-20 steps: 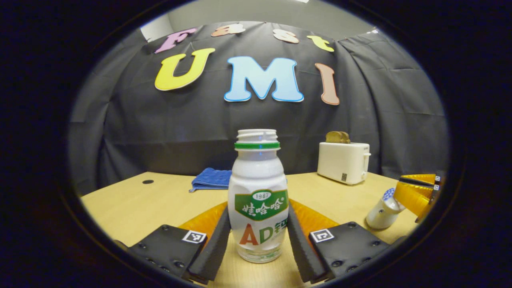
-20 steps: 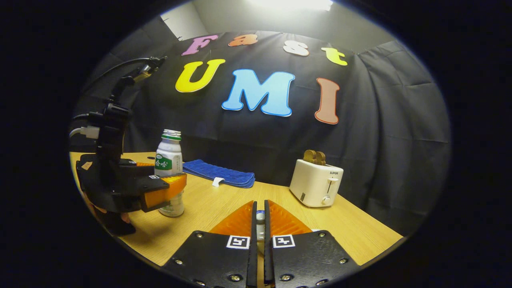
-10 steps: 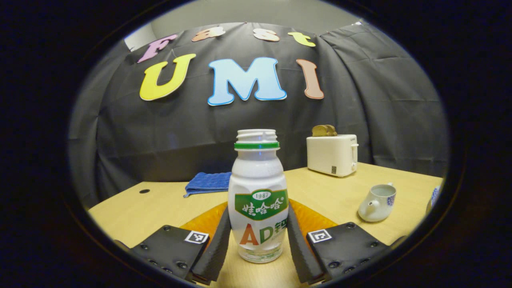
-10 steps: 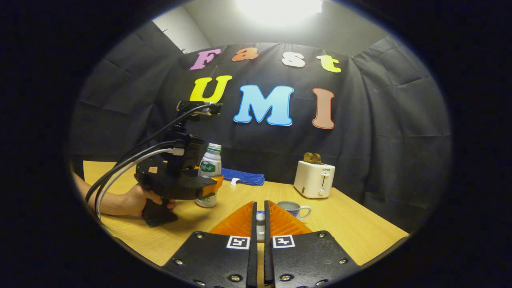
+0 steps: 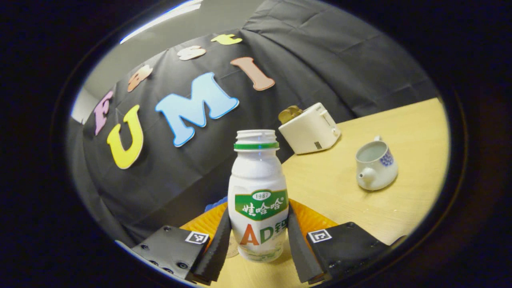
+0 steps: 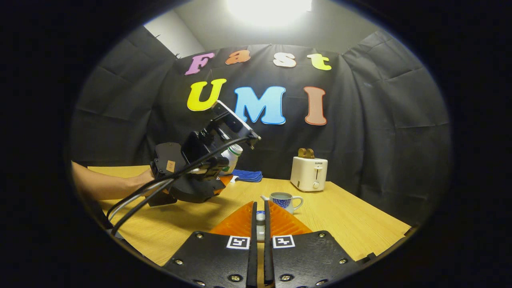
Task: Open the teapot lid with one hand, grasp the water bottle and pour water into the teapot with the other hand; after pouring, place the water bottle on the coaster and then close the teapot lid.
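Note:
In the left gripper view, my left gripper [image 5: 258,224] is shut on a white water bottle [image 5: 258,188] with a green label and no cap. The bottle is off the table and tilted. The white-and-blue teapot [image 5: 376,166] stands lidless on the table to the right, apart from the bottle. In the right gripper view, my right gripper [image 6: 260,218] is shut on the small teapot lid [image 6: 260,218], held above the table. Beyond it stands the teapot [image 6: 285,200]. To the left, a hand holds the left gripper [image 6: 218,184] tipped, with the bottle [image 6: 232,154] pointing toward the teapot.
A white toaster [image 5: 310,130] with toast stands at the back of the wooden table [image 5: 400,212]; it is also in the right gripper view [image 6: 308,174]. A folded blue cloth [image 6: 248,176] lies by the back wall. A small round disc [image 5: 231,250] lies on the table under the bottle.
The left gripper has lifted the bottle off the table and tipped it toward the teapot. The right gripper has drawn back from the teapot, still holding the lid.

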